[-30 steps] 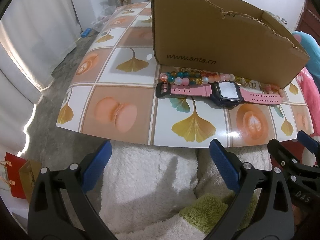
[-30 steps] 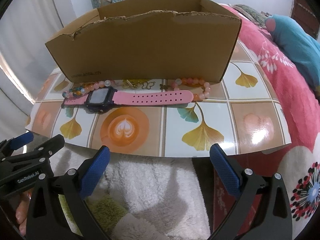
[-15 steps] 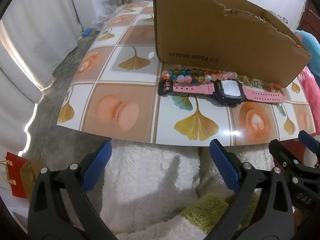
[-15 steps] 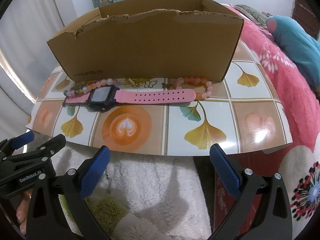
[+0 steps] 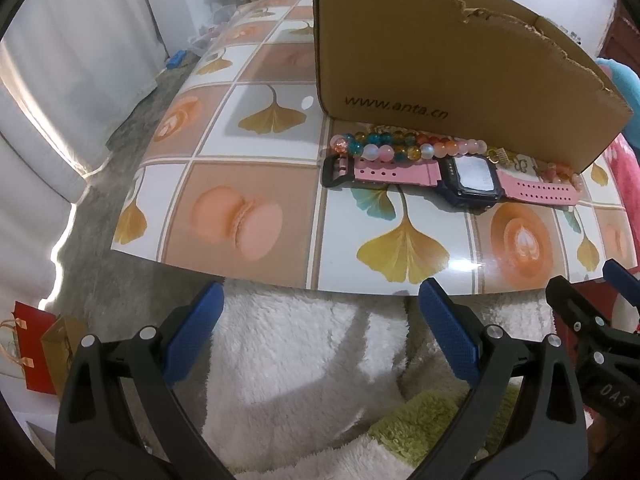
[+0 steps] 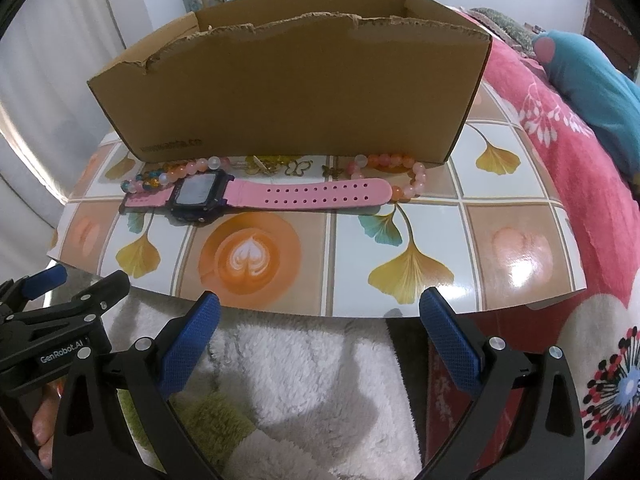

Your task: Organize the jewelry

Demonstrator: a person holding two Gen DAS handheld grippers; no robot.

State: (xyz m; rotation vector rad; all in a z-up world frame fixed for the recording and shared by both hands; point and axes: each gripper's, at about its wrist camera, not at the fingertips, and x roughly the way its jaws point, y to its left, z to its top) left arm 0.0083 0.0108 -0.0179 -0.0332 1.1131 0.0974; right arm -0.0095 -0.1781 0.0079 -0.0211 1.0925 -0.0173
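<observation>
Pink watch (image 6: 256, 197) lies flat on the tiled board (image 6: 516, 248), just before the cardboard box (image 6: 296, 92), with bead bracelets (image 5: 404, 146) touching it. Left gripper (image 5: 320, 338) and right gripper (image 6: 320, 340) both hang wide open, empty, near the board edge.

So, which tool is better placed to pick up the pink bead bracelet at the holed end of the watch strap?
Probably right. The pink bead bracelet lies nearer the right tool, which is open; for the left tool it sits far right.
</observation>
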